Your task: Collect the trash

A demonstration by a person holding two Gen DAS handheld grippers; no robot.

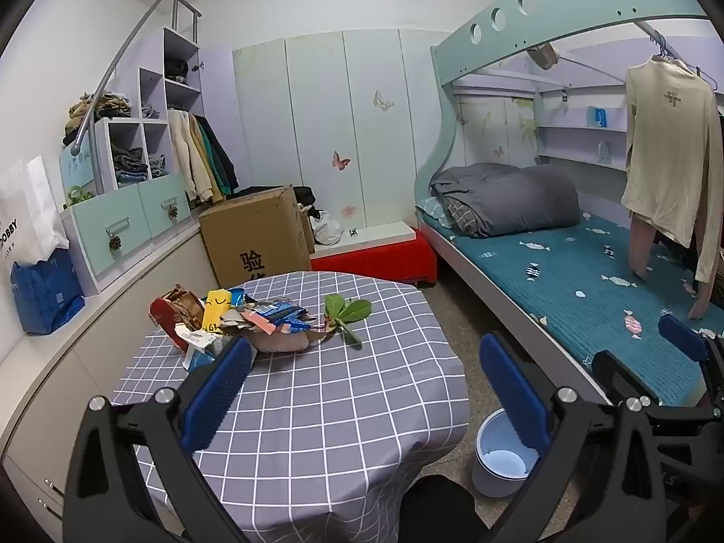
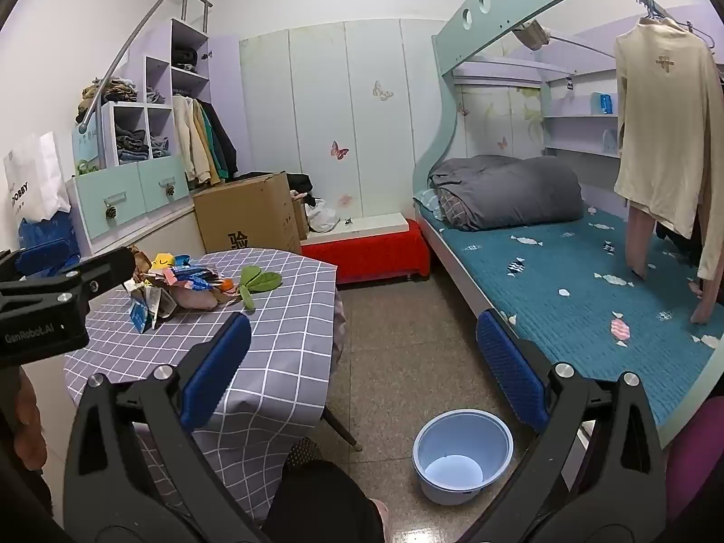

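- On the checked tablecloth (image 1: 326,389), toward its far left corner, lay the trash pile (image 1: 244,316): torn wrappers, paper scraps, a yellow packet (image 1: 216,312), a blue-and-white carton (image 2: 144,310) and a sprig of green leaves (image 1: 346,310) at its right edge.
- Down on the floor to the right of the table stood the pale blue bin (image 2: 461,452), empty as far as I could see.
- My left gripper (image 1: 366,389) hung over the near part of the cloth with its fingers spread as wide as they go, nothing between them; the pile lay ahead of the left finger.
- My right gripper (image 2: 362,371) hung over the floor beside the table, equally wide and equally empty, the bin below it.
- I judged the wrappers and scraps to be light, limp and slick, apt to slide apart, so a pinch low on a bunched clump seemed best.
- I judged the carton stiffer, better taken across its flat sides; the leaves soft, best gripped by the stem.
- Readable writing: "GenRobot.AI" on the side of the left gripper in the right view, "DOBBY" on the white paper bag (image 1: 27,221), and Chinese characters on the cardboard box (image 1: 253,231). Print on the trash was too small to read.
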